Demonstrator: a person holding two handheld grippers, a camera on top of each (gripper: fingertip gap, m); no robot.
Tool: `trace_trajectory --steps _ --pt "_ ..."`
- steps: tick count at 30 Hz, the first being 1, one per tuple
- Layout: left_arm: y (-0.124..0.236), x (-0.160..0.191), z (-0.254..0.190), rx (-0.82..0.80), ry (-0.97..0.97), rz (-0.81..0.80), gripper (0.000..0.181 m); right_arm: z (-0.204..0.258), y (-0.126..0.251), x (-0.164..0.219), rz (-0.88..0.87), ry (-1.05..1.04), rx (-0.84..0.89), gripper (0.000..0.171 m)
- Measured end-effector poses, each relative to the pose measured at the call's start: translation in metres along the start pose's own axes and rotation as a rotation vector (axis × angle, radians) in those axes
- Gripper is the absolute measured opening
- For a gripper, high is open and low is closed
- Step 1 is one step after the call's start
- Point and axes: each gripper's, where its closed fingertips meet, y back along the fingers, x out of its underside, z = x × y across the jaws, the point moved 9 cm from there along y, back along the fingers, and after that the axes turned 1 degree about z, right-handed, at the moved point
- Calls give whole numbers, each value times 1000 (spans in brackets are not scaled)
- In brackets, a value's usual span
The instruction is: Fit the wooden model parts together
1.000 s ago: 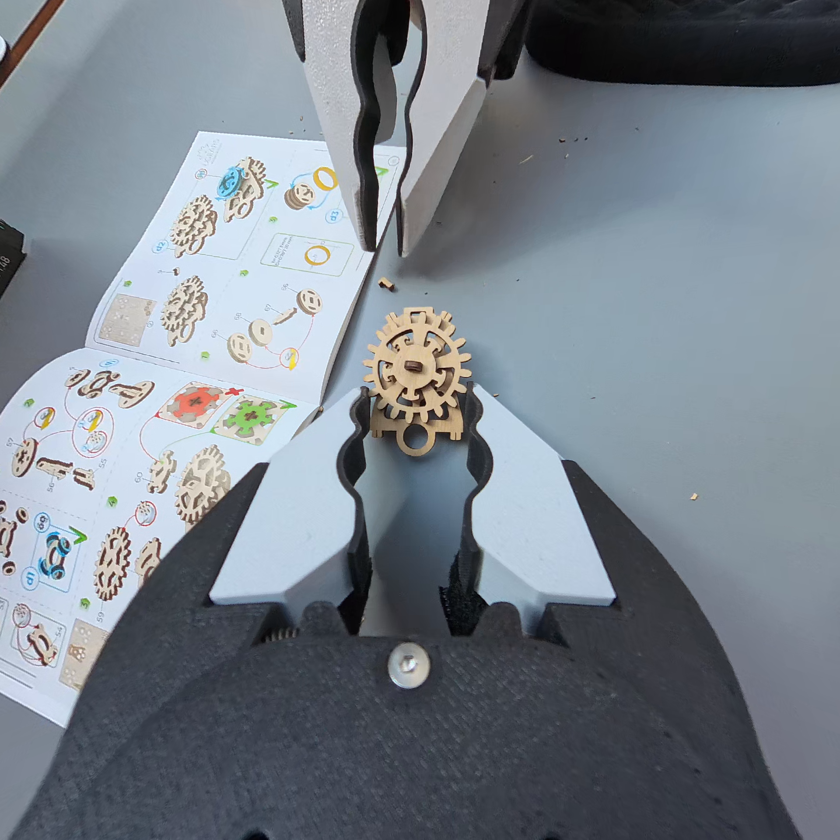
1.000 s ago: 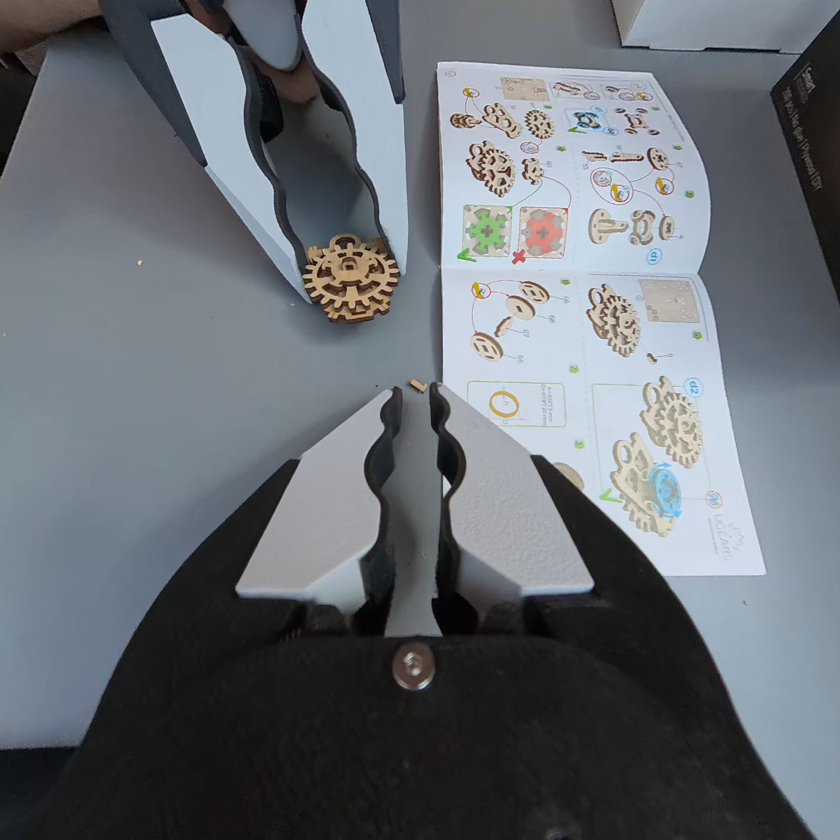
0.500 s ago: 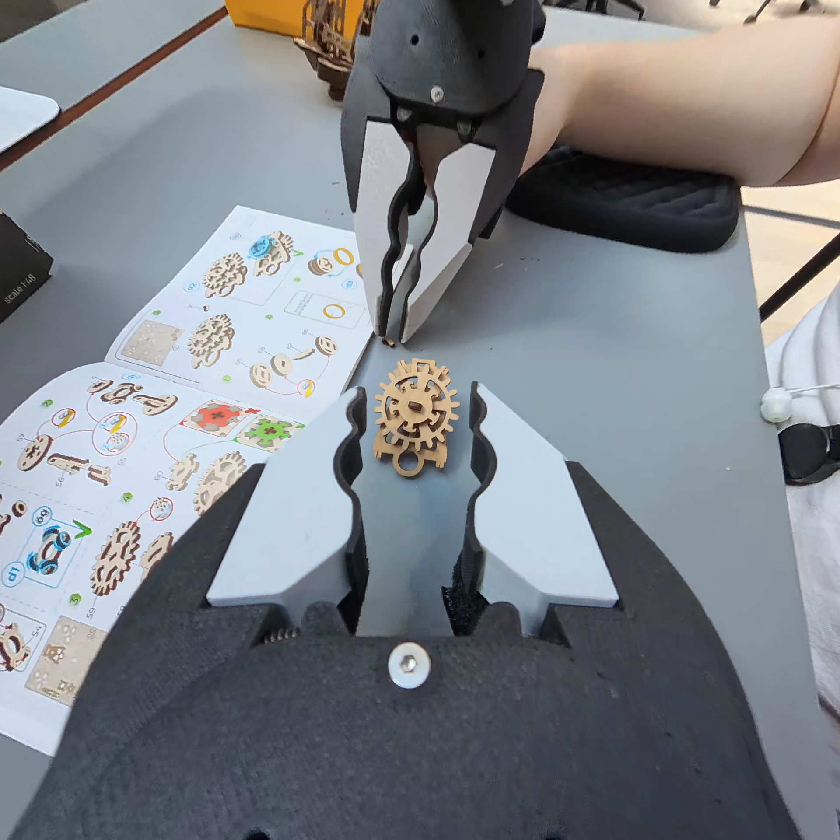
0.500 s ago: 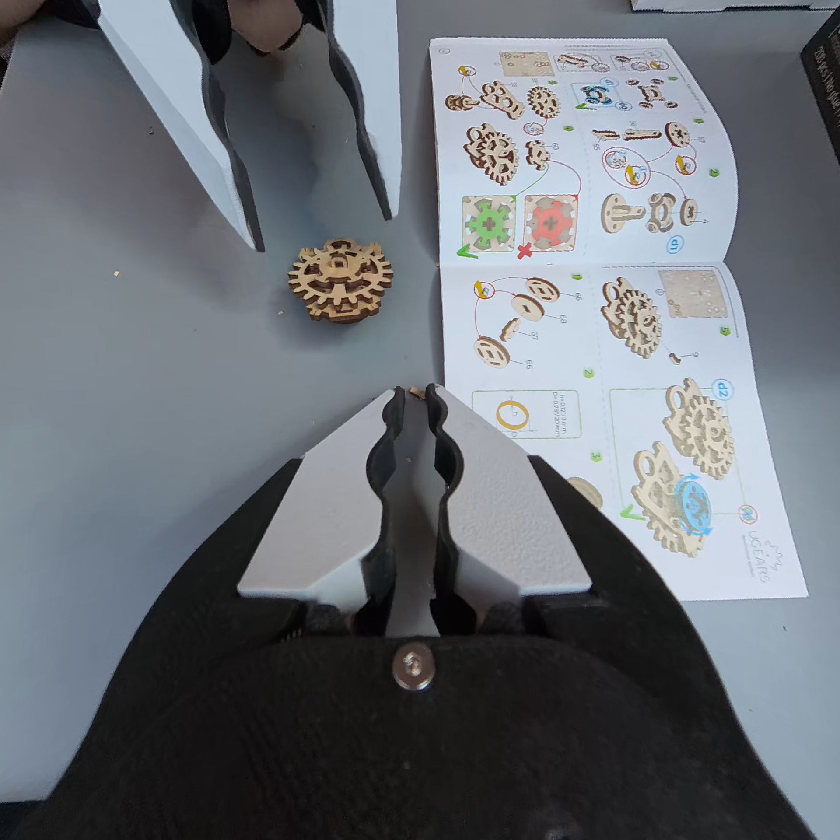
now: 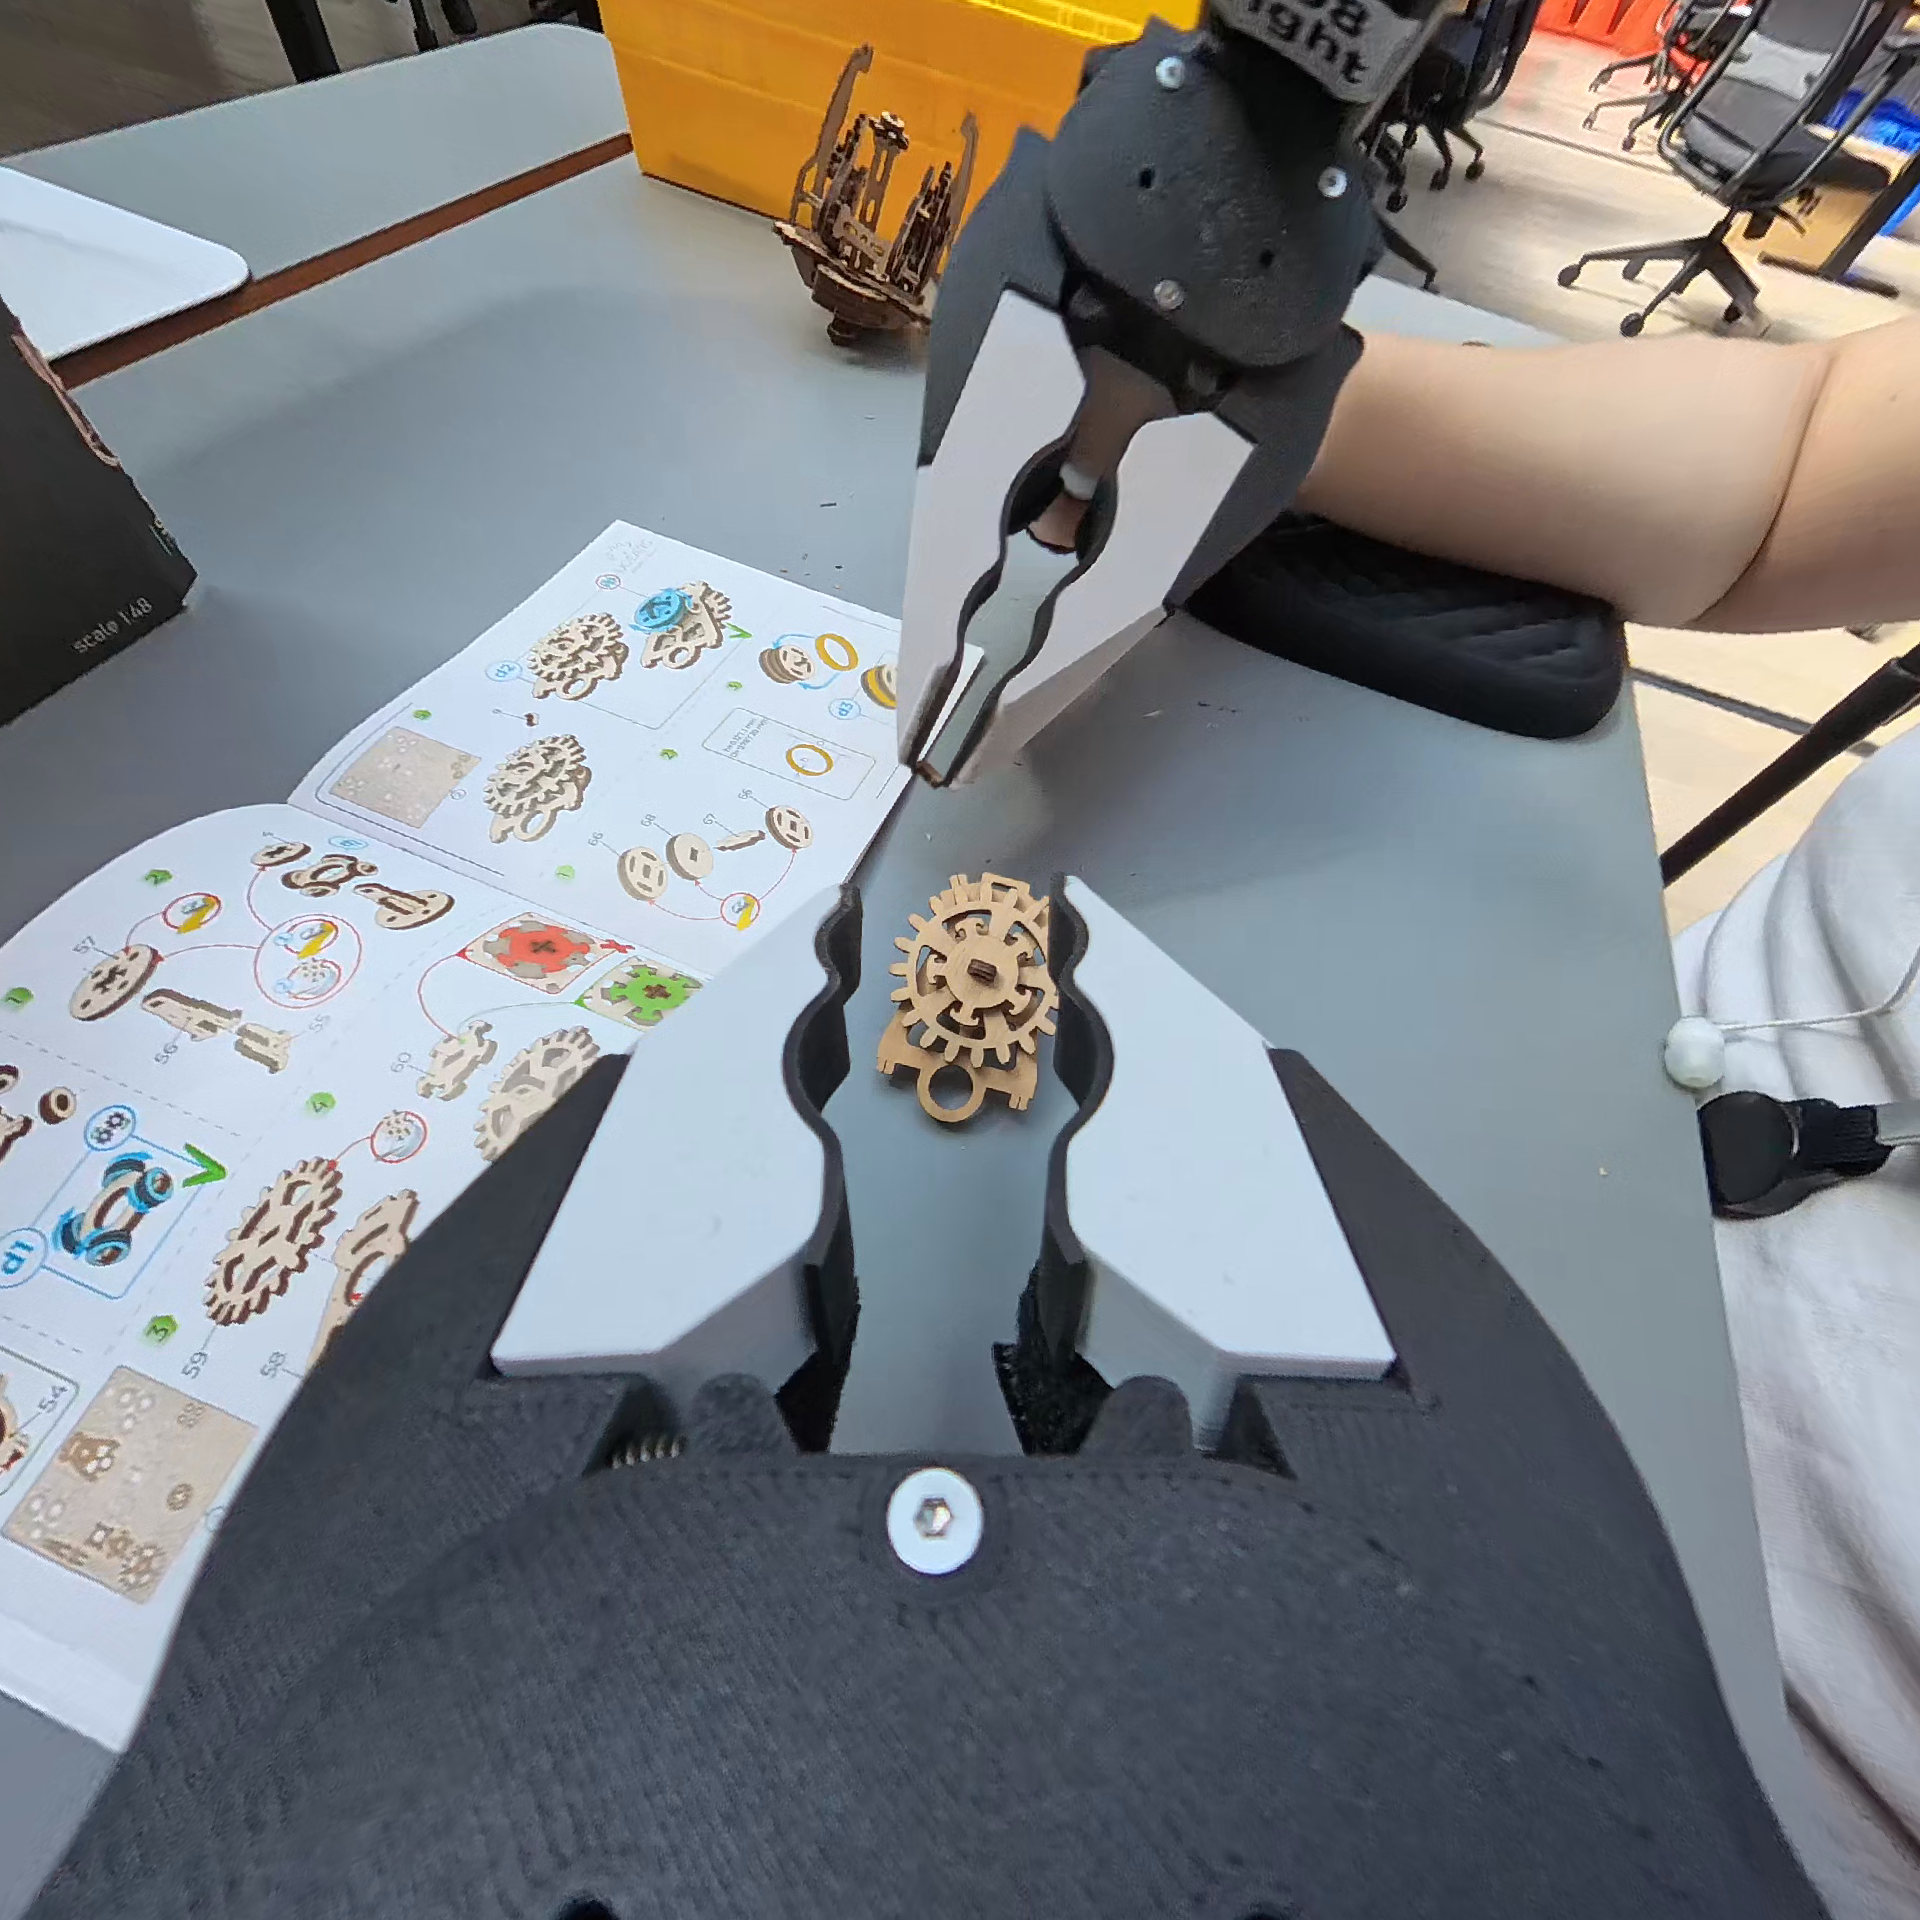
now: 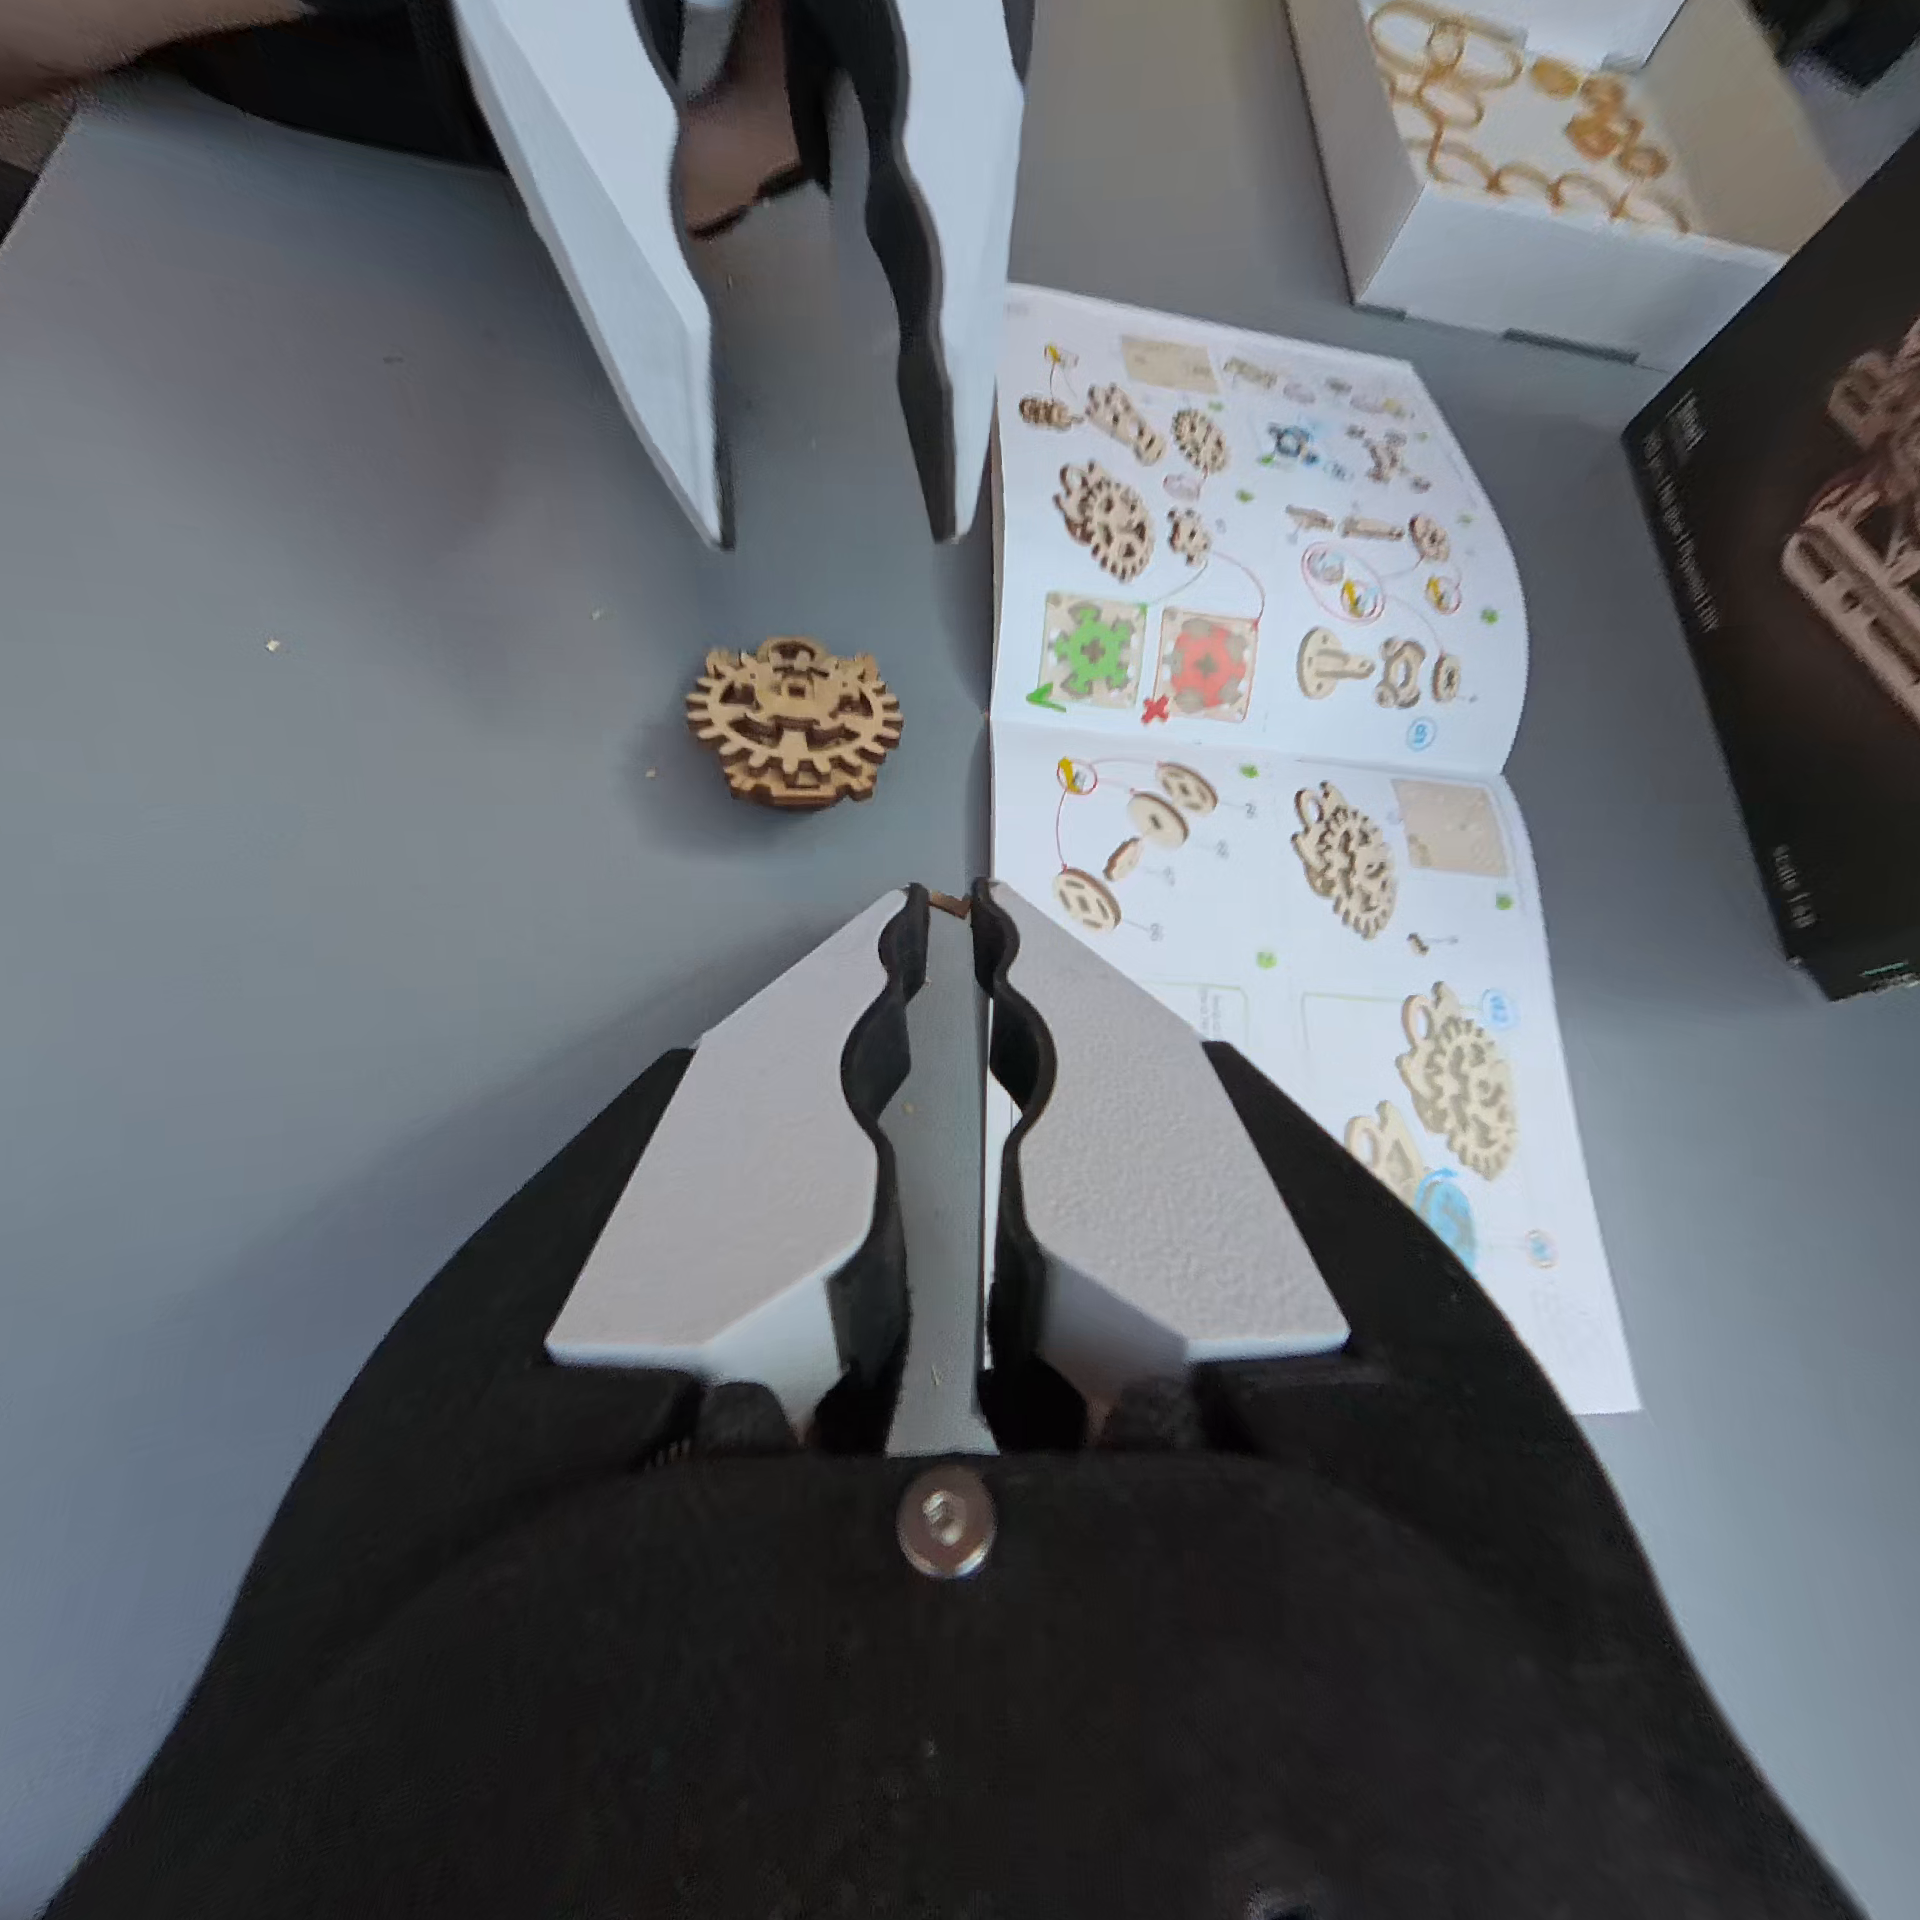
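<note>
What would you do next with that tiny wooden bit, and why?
Probably carry the right tool, which pinches the tiny peg, over to the gear. The gear lies flat on the table, and the left tool hangs open above it.

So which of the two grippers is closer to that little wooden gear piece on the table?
Left. The left gripper hangs open right over the gear piece, fingers either side. The right gripper sits farther off beside the booklet, pinching a small wooden bit.
</note>
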Motion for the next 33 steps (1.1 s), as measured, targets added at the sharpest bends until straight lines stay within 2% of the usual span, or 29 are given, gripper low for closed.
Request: trace_trajectory --steps 1,4,7,13,20,30,33 --pt "0 -1 1 16 34 -14 34 2 7 -9 -68 56 44 7" --pt "-1 -7 -1 91 96 -94 31 16 27 -35 -260 237 171 7" --pt "2 -15 -10 192 114 -186 28 34 39 -51 -426 373 209 7" --pt "12 -27 -18 548 312 -374 13 46 49 -66 -632 365 133 7" --pt "11 -31 -20 678 410 -430 8 51 48 -71 -655 401 139 7" --pt "8 -30 -22 759 455 -433 2 55 47 -73 -675 444 139 7" --pt "8 -30 -20 732 460 -436 2 53 47 -72 -664 430 147 7"
